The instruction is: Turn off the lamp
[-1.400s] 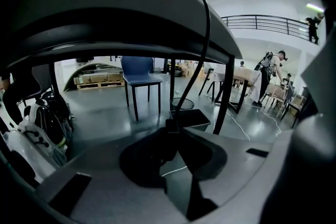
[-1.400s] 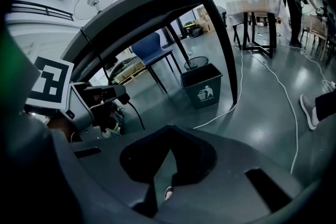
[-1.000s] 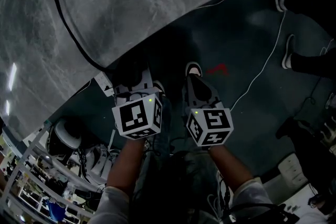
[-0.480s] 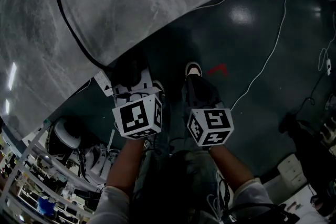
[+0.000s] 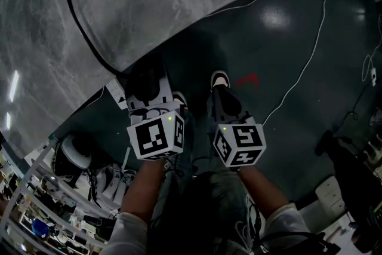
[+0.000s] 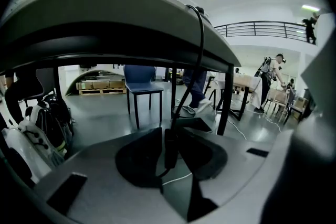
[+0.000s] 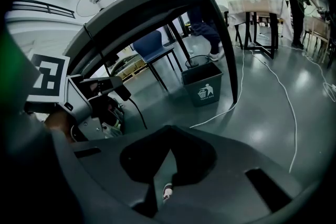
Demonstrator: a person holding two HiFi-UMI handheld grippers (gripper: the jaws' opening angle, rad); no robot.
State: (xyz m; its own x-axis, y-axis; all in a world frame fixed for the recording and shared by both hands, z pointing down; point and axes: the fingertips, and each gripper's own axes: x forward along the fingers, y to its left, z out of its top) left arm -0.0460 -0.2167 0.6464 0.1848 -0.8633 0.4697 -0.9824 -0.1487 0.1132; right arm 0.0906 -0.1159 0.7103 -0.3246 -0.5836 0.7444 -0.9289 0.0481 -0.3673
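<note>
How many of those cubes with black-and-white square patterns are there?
2. The left cube sits at the end of the person's left forearm; the right cube, beside it, at the end of the right forearm. No others show; some may be hidden.

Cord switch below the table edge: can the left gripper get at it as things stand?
Probably yes: the cord switch already sits between the left gripper's jaws, which just opened slightly, and nothing blocks it.

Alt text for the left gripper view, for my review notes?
The left gripper has a black inline switch between its jaws, which have just opened slightly; whether they press it is unclear. Its cord hangs over the edge of a grey table, with a blue chair beyond.
</note>
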